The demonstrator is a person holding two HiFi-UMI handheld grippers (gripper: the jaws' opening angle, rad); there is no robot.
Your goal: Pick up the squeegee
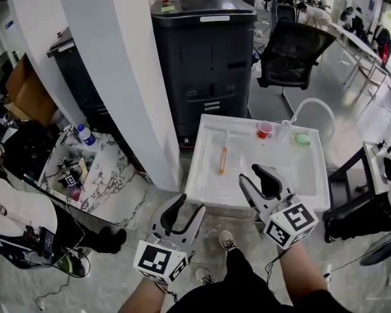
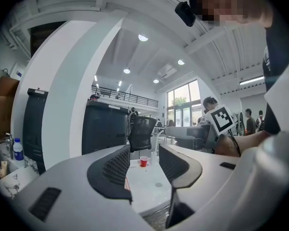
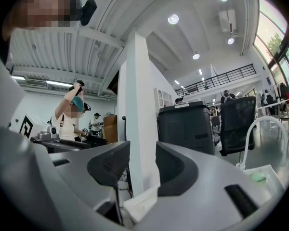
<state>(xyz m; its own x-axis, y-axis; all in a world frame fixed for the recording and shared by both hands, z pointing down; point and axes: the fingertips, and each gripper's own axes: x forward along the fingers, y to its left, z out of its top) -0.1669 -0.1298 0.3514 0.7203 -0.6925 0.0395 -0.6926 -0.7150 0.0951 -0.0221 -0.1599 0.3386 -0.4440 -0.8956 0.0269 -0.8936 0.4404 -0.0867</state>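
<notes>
On the white, shallow, tray-like bench [image 1: 197, 175], a slim orange-handled squeegee [image 1: 223, 160] lies flat left of the middle, its long axis running straight away from the person. Its blade is too small to make out, so I take it for the squeegee by shape alone. A small red plastic cup [image 1: 265, 130] and a green sponge [image 1: 302, 139] sit well apart from it at the far side.

The right claw [image 1: 251, 175] hovers over the bench's near edge, jaws wide apart with nothing between them. The squeegee lies just ahead and to its left. The left claw [image 1: 190, 205], equally spread and empty, hangs short of the bench, with the squeegee ahead and slightly to its right.

The right hand looks the nearer, and its jaws would need to straddle the handle across its width.
</notes>
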